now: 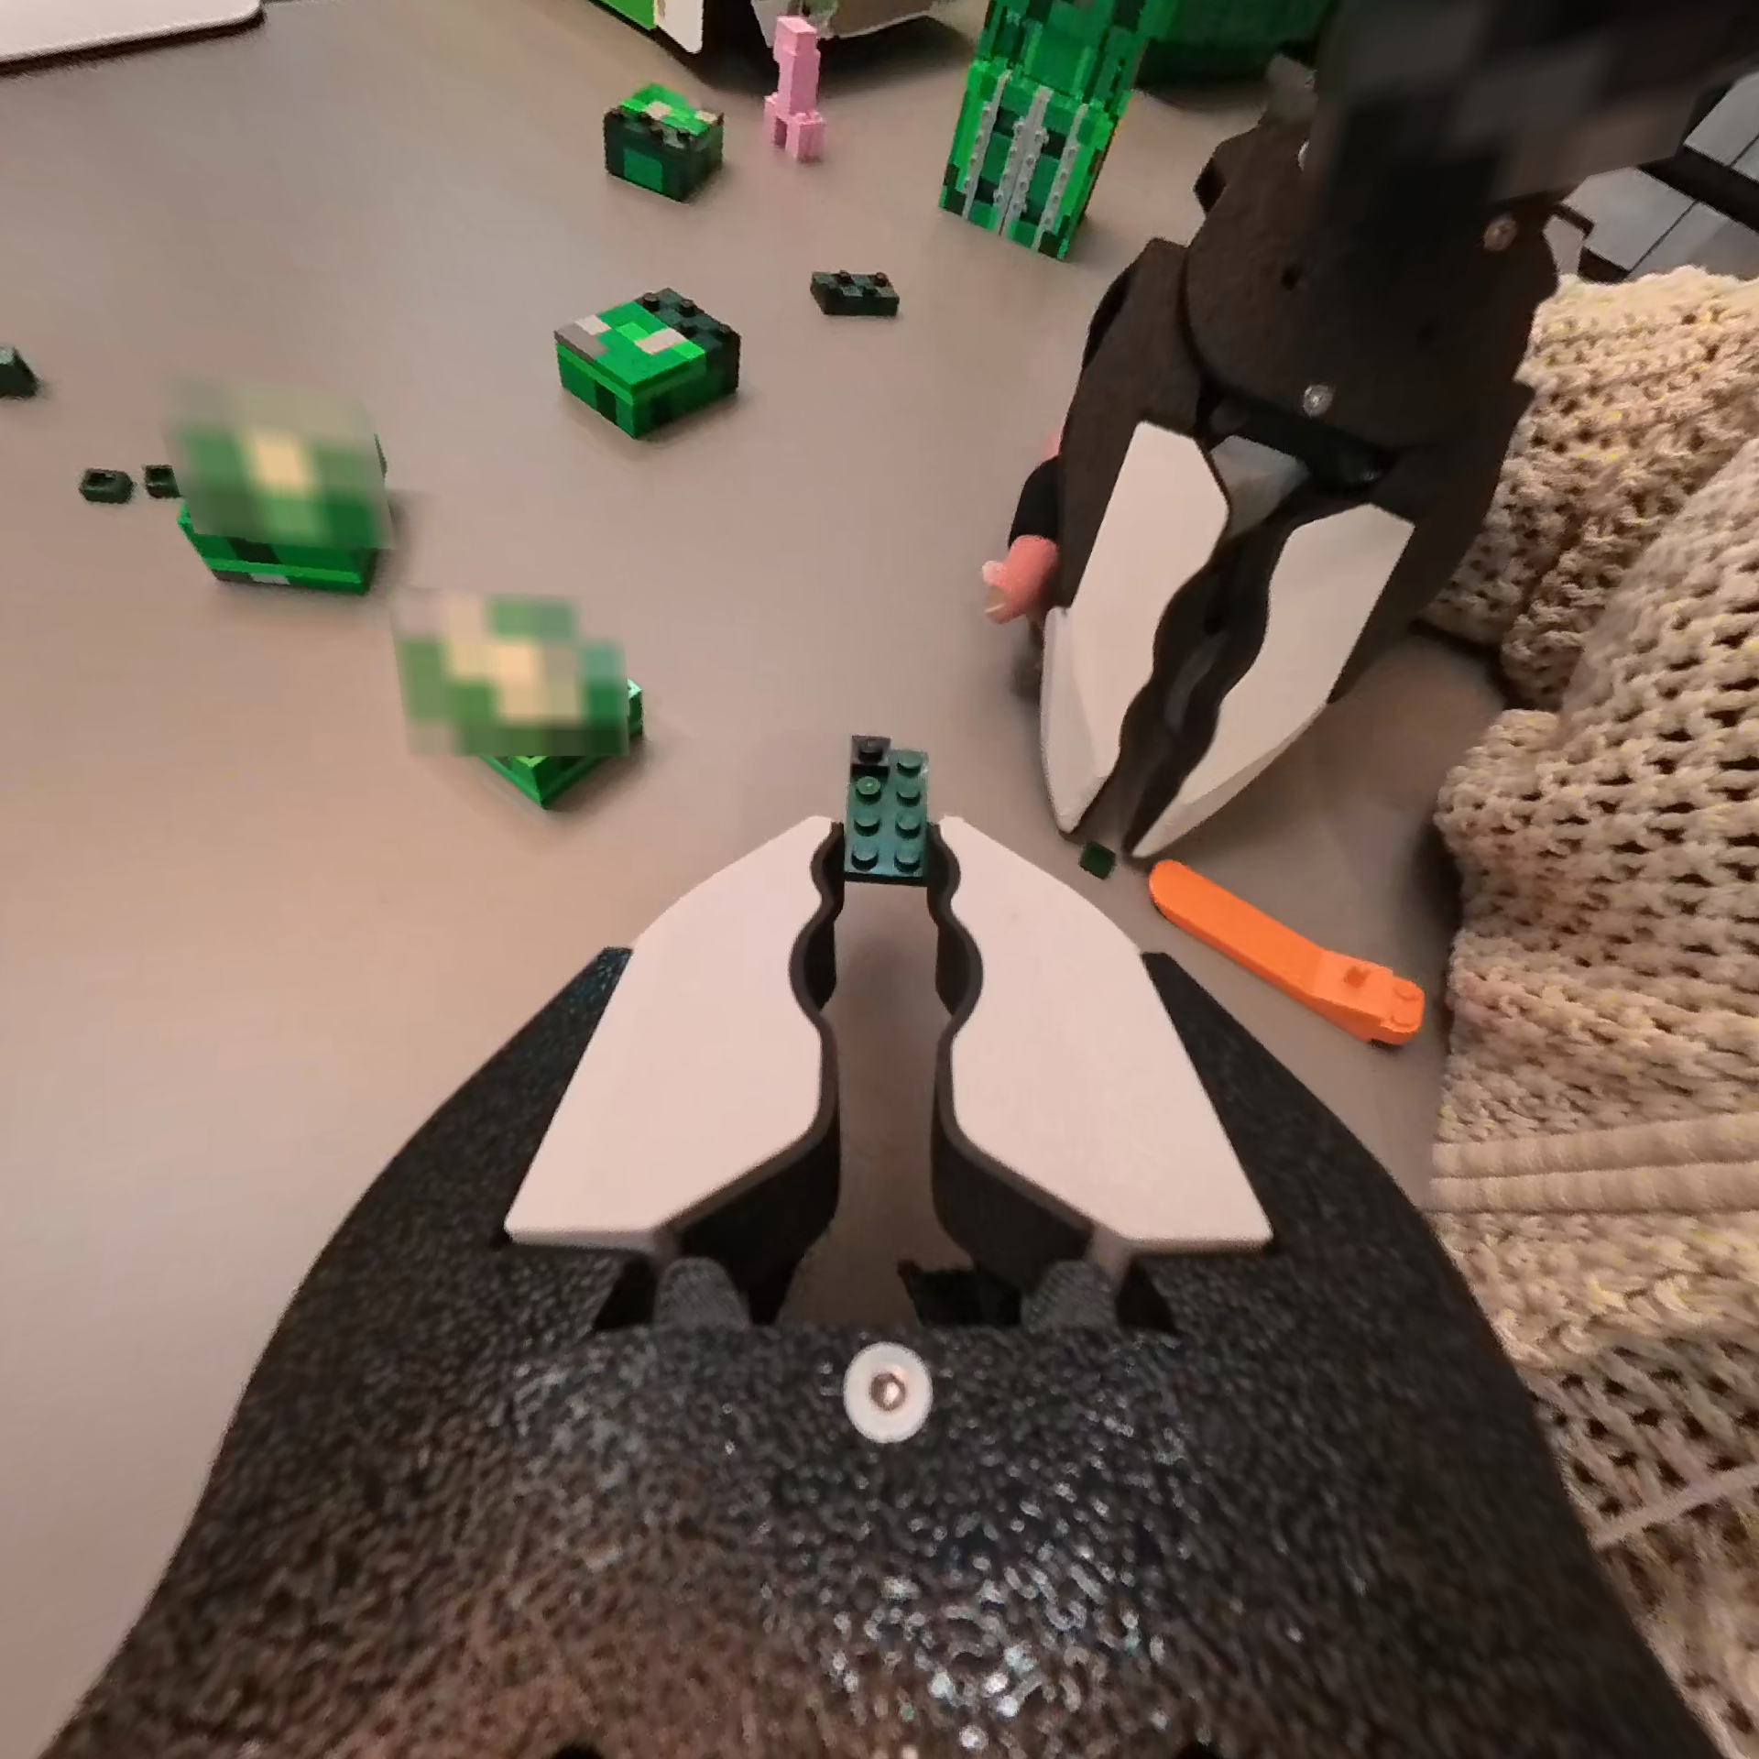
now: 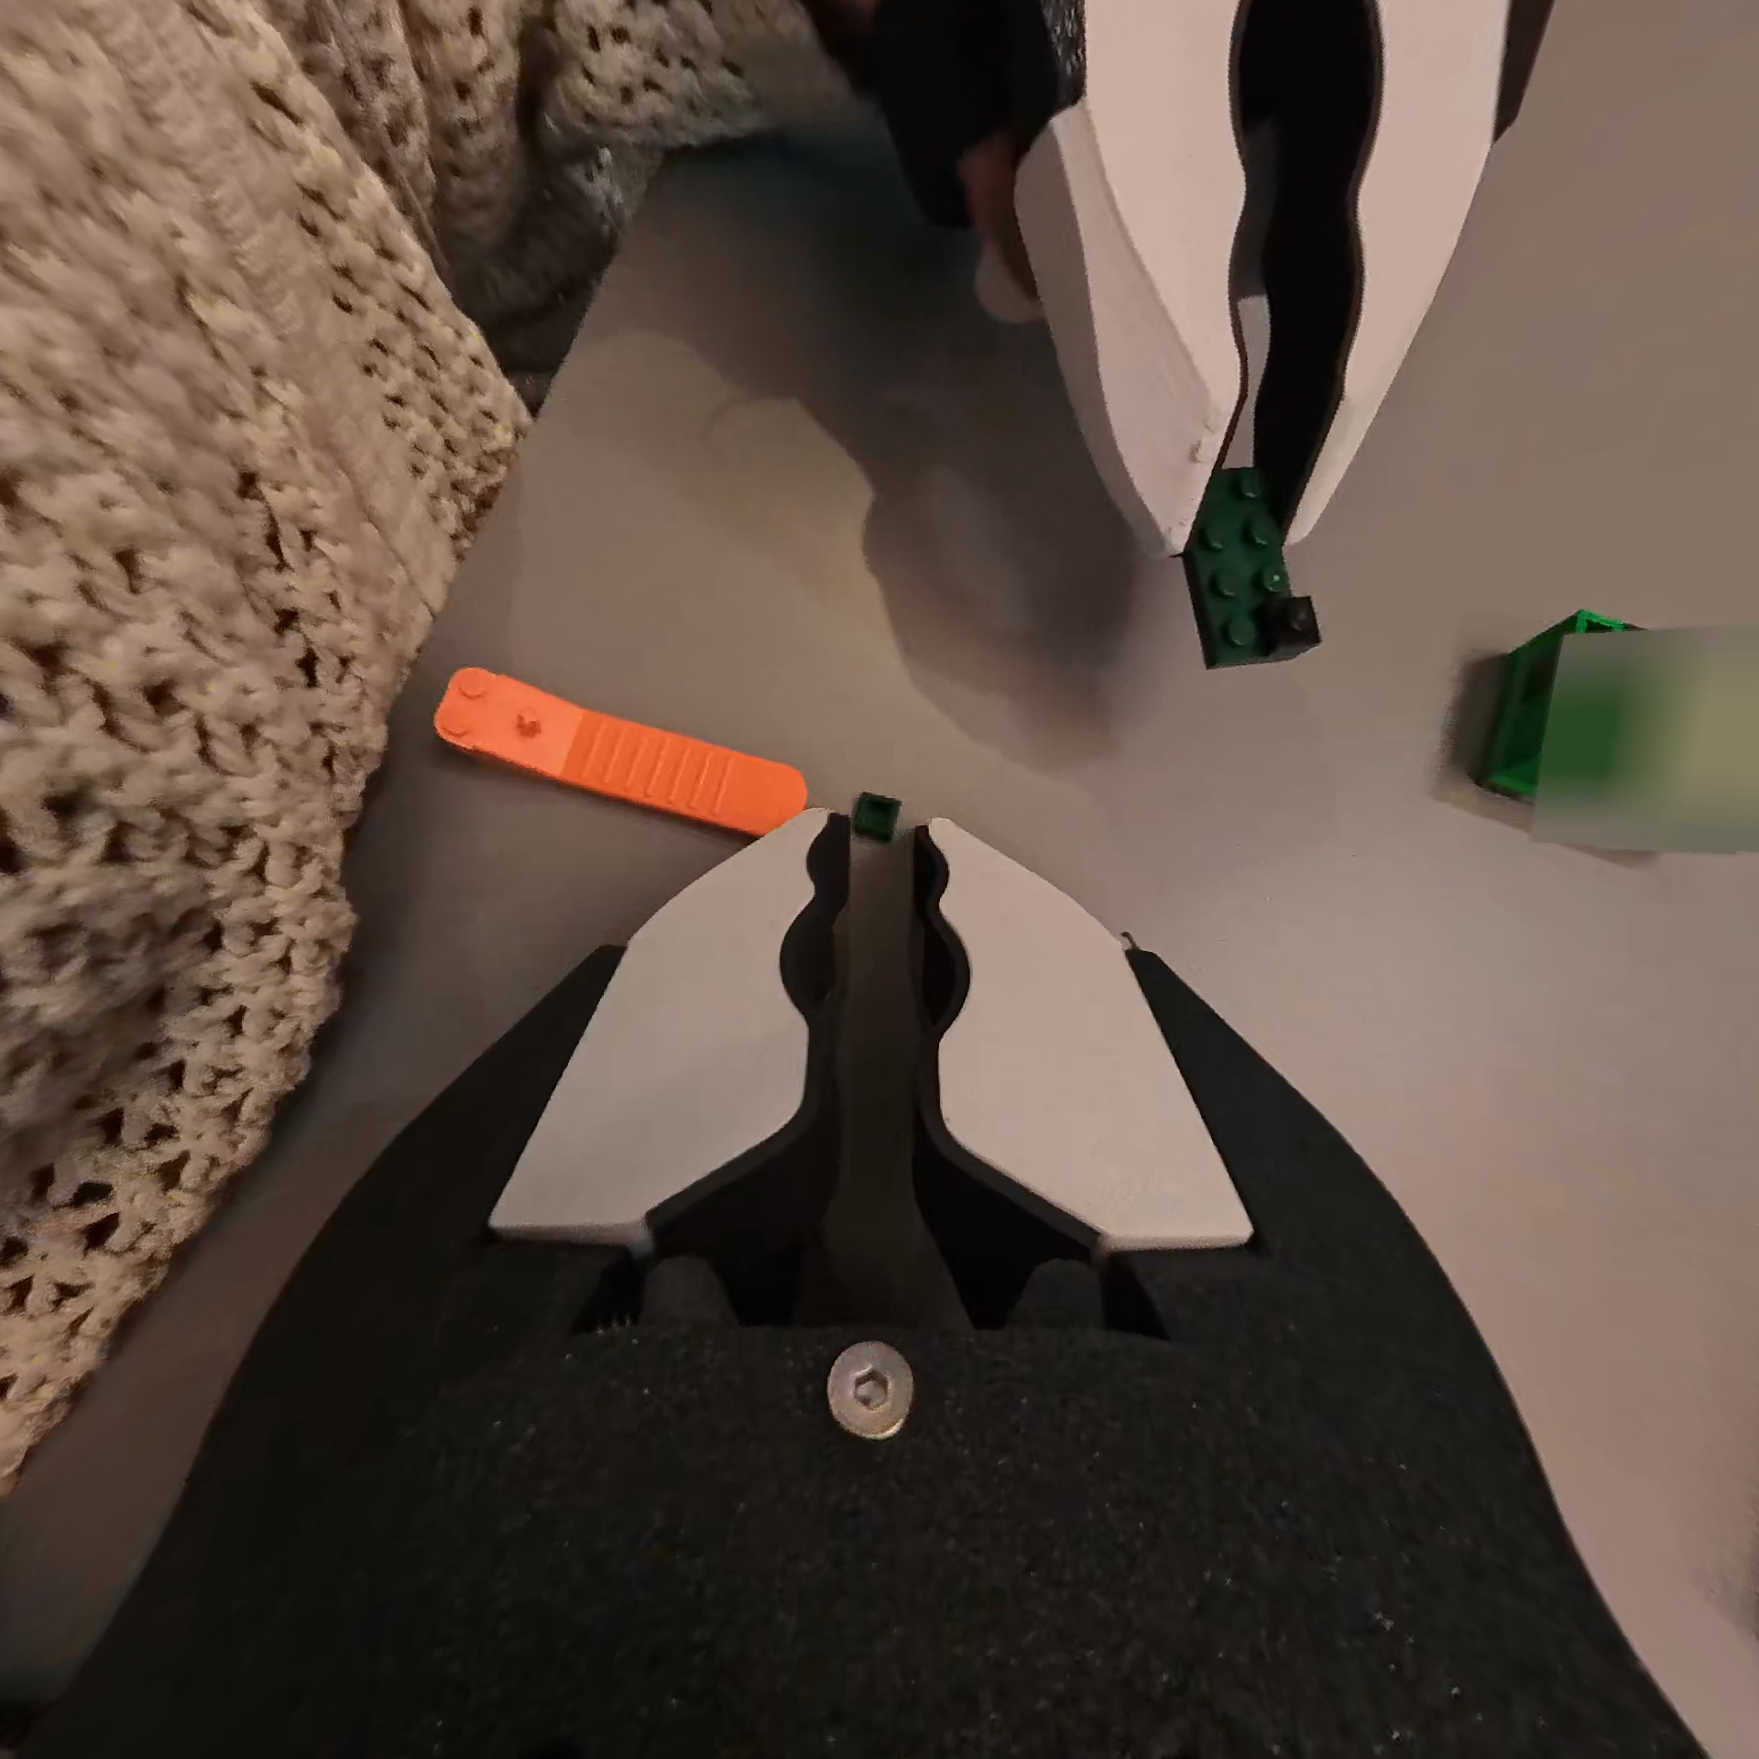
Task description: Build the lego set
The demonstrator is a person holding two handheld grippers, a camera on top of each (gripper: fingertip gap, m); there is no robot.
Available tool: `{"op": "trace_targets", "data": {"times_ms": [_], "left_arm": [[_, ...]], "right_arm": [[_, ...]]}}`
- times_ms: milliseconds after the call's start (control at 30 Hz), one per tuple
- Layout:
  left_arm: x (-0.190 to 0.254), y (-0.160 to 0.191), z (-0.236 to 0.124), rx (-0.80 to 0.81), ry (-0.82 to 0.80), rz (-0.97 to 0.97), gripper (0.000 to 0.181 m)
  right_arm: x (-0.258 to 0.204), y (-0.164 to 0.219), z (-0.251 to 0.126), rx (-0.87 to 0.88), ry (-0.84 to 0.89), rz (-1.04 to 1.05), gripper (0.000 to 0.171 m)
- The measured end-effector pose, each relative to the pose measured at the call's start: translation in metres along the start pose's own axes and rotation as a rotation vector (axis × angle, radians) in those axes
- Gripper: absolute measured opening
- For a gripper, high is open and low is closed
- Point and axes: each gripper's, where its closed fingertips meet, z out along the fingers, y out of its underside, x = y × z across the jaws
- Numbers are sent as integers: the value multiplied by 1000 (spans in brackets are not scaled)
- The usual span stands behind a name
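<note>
Dark-green, hard plastic two-by-four brick (image 1: 885,819) is pinched at its sides by my left tongs (image 1: 887,838). My right tongs (image 2: 881,830), slightly parted and empty, straddle a tiny, light dark-green square stud piece (image 2: 875,815) on the table; I'd take it by its flat sides.

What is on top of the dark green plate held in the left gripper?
A small black piece sits on one far corner of the dark green plate; its rear end is hidden between the left gripper fingers.

Cream knitted blanket (image 1: 1609,952), grey table (image 1: 286,952), white tray corner (image 1: 114,24)
</note>
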Motion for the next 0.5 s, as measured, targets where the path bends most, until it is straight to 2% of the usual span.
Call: {"op": "trace_targets", "data": {"times_ms": [233, 333, 500], "left_arm": [[29, 9, 3, -94, 107, 83, 15], [35, 17, 8, -159, 113, 139, 15], [37, 18, 15, -168, 121, 149, 15]], "right_arm": [[8, -2, 4, -61, 64, -38, 8], [16, 0, 2, -69, 102, -20, 8], [18, -3, -2, -63, 118, -21, 8]]}}
